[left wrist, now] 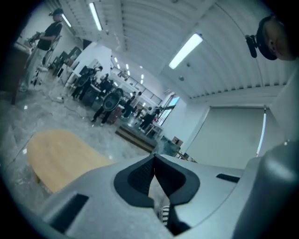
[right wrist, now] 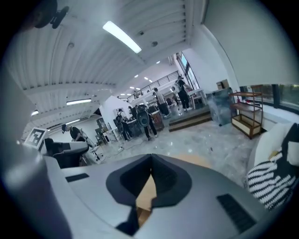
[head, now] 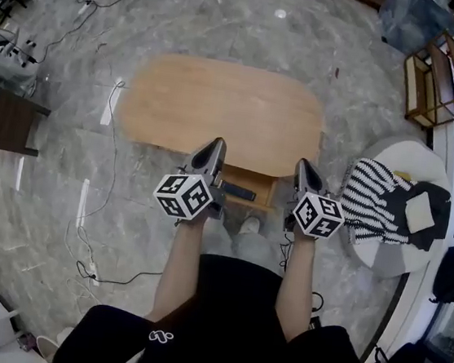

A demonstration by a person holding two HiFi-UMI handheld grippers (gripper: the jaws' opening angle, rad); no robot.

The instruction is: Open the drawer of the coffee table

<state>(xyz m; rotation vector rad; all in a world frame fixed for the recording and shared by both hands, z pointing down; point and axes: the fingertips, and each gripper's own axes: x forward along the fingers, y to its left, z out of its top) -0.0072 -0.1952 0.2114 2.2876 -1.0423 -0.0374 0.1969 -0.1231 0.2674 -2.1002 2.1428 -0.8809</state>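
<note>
left gripper and right gripper hover clenched, empty, over the open drawer.

The coffee table has a light wooden top, a long rectangle with broadly rounded corners, bare and matte. It stands level on a grey marbled floor, lying crosswise in the middle of the head view. Its drawer is open: it juts out from under the near long edge, right of the top's middle, a shallow box of the same light wood with its inside in plain sight. A slim dark object lies flat inside, towards the drawer's left end.
</note>
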